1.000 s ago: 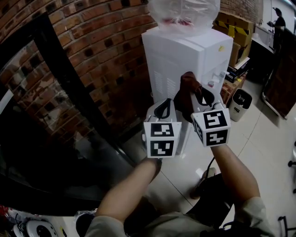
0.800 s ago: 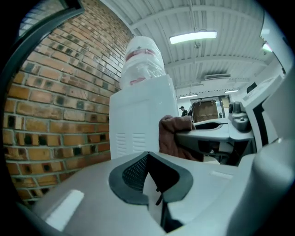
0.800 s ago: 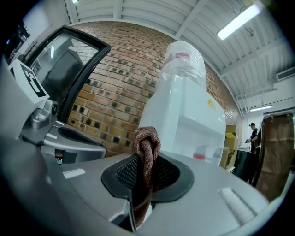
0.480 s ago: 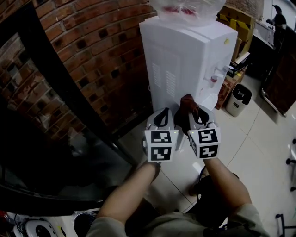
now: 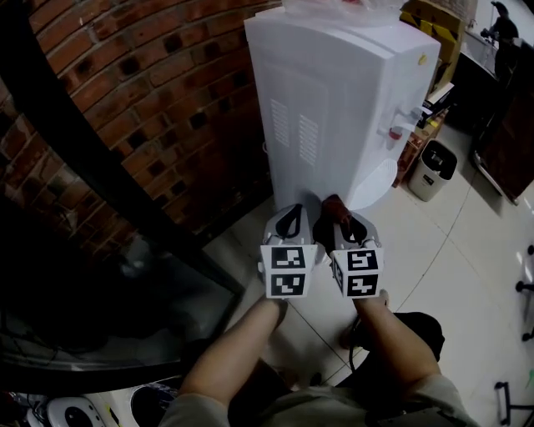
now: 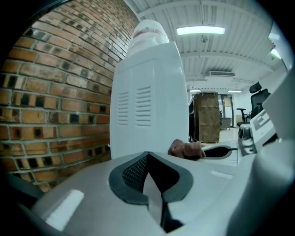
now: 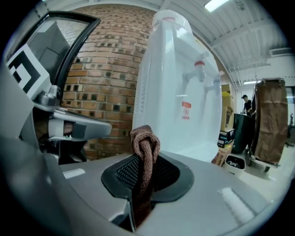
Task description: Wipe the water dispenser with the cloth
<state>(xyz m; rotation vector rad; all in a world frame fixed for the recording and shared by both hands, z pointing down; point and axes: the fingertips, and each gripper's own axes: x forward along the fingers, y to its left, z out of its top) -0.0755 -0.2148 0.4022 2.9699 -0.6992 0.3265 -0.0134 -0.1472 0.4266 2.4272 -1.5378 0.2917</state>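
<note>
The white water dispenser (image 5: 334,108) stands against a brick wall, with its vented side panel (image 6: 147,101) facing me and its taps (image 7: 199,65) round on the right face. A brown cloth (image 5: 334,208) sticks up, folded, out of my right gripper (image 5: 346,225), which is shut on it (image 7: 145,152). This gripper is low, close to the dispenser's bottom corner. My left gripper (image 5: 292,218) hangs just beside it on the left, with its jaws shut and nothing between them (image 6: 148,184). The left gripper view shows the cloth (image 6: 186,149) poking up next to it.
A brick wall (image 5: 158,92) and a black-framed glass panel (image 5: 108,208) run along the left. A small bin (image 5: 434,171) and cardboard boxes (image 5: 434,33) stand to the right of the dispenser on the tiled floor (image 5: 467,250). A person (image 5: 501,21) stands far back.
Both grippers have sunk side by side from the dispenser's upper half down towards its base. The cloth has stayed in the right gripper.
</note>
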